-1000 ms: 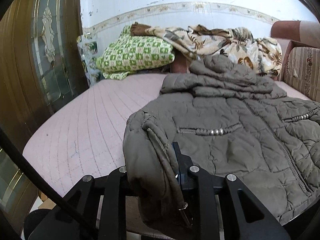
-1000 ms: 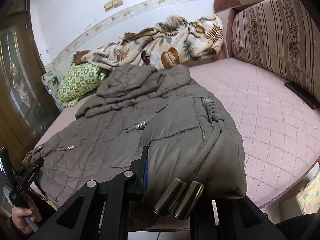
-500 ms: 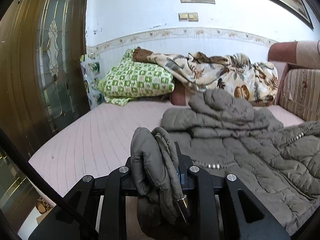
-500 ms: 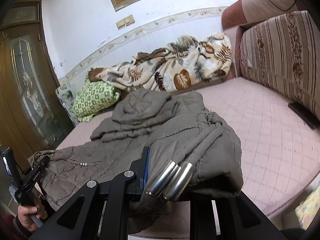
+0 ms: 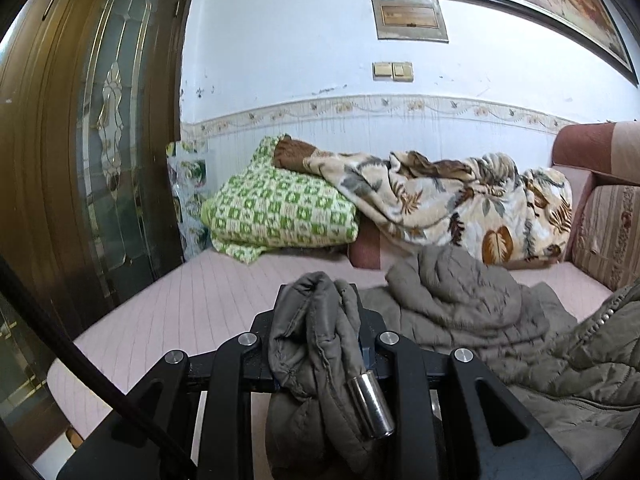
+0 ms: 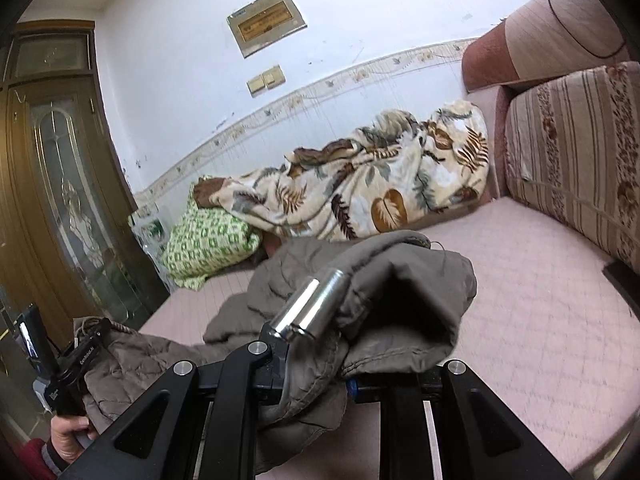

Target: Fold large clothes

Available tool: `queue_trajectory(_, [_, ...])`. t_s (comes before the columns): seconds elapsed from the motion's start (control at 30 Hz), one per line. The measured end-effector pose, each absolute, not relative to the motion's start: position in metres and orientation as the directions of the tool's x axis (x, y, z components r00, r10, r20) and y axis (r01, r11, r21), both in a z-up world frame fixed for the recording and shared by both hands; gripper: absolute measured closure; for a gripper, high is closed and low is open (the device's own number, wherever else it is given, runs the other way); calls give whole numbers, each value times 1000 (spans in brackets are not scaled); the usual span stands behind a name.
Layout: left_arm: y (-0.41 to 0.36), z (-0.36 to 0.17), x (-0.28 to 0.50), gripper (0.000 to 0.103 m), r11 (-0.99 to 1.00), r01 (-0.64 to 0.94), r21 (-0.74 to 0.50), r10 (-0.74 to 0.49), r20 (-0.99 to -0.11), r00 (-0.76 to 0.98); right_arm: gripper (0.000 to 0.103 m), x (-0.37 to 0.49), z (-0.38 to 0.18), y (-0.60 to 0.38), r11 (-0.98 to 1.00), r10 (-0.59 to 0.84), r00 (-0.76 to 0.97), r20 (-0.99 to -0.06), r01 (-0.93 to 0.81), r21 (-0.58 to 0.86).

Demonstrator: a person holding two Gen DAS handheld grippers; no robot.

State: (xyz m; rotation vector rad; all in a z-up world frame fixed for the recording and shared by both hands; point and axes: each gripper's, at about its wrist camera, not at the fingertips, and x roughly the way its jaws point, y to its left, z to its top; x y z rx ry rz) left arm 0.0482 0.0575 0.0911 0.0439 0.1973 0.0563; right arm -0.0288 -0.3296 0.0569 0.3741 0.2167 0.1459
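Olive quilted jacket (image 5: 472,320) hem now rides high off the pink bed (image 5: 192,312), lifted since a second ago when it lay spread flat. Left tongs (image 5: 320,344) are clamped on one bunched hem corner at lower centre; right tongs (image 6: 312,356) are clamped on the other, its metal drawcord tips (image 6: 312,304) dangling. Judging by this, the bottom-to-collar fold is underway.

L tool (image 5: 320,344) + R tool (image 6: 316,364) clamped on jacket (image 5: 500,320).
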Motion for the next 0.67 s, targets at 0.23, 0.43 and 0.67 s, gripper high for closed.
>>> queue_trajectory(0.23, [54, 122, 91, 79, 997, -64, 38, 70, -185, 980, 83, 10, 89, -336, 915, 190, 969, -158, -116, 387])
queue_trajectory(0.43, [43, 147, 143, 79, 996, -75, 47, 82, -167, 983, 83, 54, 109, -346, 907, 193, 969, -155, -116, 405])
queue_trajectory(0.67, [26, 167, 225, 79, 993, -104, 51, 112, -188, 976, 83, 124, 128, -357, 907, 192, 963, -188, -101, 408])
